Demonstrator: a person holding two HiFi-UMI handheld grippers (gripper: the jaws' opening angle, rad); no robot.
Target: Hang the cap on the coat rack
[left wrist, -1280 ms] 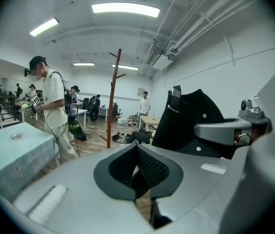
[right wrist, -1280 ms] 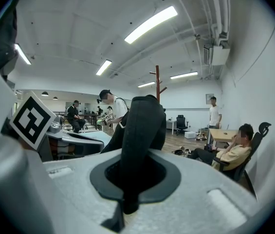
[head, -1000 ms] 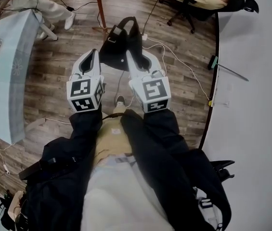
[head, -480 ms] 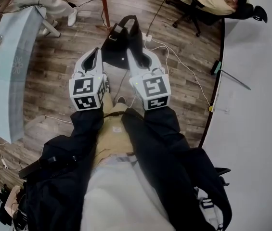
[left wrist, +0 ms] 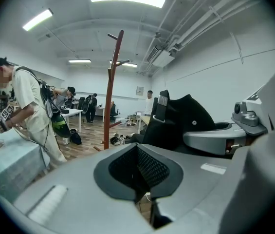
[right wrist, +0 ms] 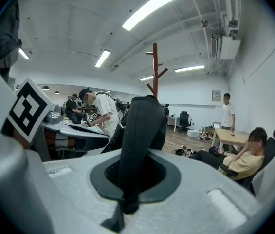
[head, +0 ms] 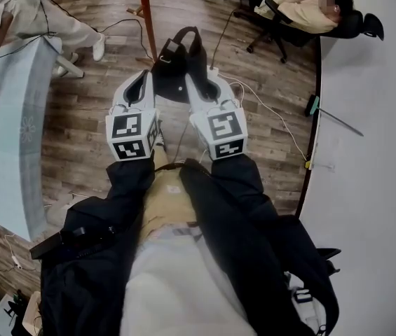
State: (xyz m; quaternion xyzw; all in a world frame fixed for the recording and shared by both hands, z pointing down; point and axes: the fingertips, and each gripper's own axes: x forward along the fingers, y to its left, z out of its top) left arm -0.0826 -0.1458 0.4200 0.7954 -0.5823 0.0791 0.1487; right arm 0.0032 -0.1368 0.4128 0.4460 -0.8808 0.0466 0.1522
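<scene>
The rack (left wrist: 111,106) stands nearer than a second ago; the cap (right wrist: 139,130), pinched in the right gripper (right wrist: 133,177), closes on it, left gripper (left wrist: 139,172) pressed shut, empty; hanging remains

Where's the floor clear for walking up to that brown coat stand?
Mostly bare wood floor lies between the blue table and the cap, up to the coat rack. Right of it is crowded: a white cable, a seated person. Another person stands at the table.

Count from the head view. Cap (head: 174,72): one. Grippers: two, left gripper (head: 144,75) and right gripper (head: 197,76). Coat rack (head: 144,5): one, top centre. Cloth-covered table (head: 12,138): one, left edge. Bystanders: two, standing person (head: 26,19) upper left, seated person (head: 297,9) upper right.
</scene>
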